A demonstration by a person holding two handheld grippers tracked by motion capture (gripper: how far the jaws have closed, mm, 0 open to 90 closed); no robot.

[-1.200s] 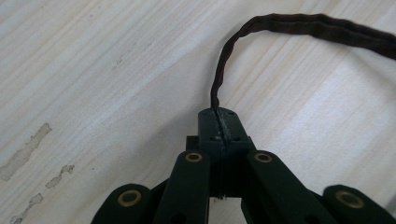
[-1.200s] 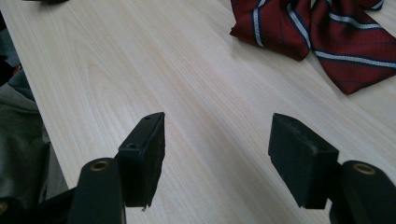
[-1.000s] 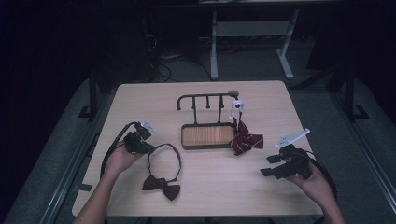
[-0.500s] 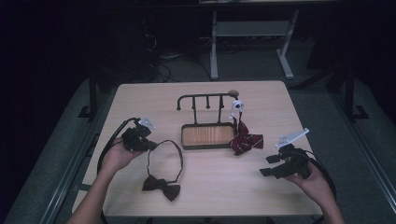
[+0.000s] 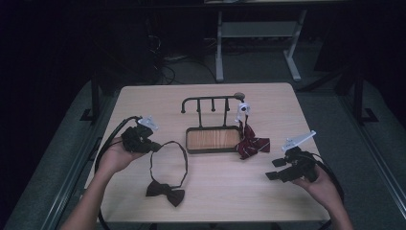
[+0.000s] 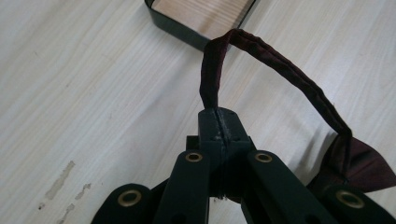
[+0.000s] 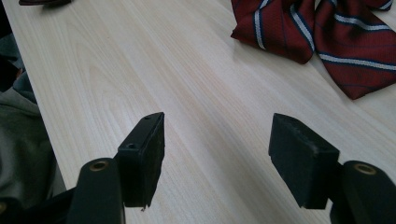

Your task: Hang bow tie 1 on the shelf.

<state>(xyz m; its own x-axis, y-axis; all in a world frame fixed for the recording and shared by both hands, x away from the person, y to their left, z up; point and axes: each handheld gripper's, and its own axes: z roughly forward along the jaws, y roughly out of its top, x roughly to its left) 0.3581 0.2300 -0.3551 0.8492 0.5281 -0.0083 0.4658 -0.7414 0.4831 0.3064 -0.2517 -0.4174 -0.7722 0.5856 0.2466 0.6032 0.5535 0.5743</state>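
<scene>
- No brand, label or writing can be read on anything here.
- Nearest the person, a dark bow tie (image 5: pixel 165 191) lies flat on the table (image 5: pixel 215 201), its knot toward the front edge and its neck strap (image 5: pixel 168 160) looping away from it.
- The left gripper (image 5: pixel 154 145) has its 2 jaws pressed together on that strap; in the left gripper view the maroon band (image 6: pixel 275 70) rises out of the pinched tips (image 6: pixel 219 122), arches over, and drops to the bow at the lower right.
- The right gripper (image 5: pixel 276 169) hovers over the front right part of the table with its 2 jaws spread wide and nothing between them; in the right gripper view bare wood shows in the gap (image 7: pixel 217 144).
- Just beyond it lies a red striped bow tie (image 5: pixel 251 143), with white and dark blue stripes, touching the right side of the tray.
- A black-rimmed tray (image 5: pixel 213 139) with a wooden floor sits mid-table, and a black peg rack (image 5: pixel 210 101) rises from its back.
- A small white object (image 5: pixel 242 109) hangs at the rack's right end, above the striped tie.
</scene>
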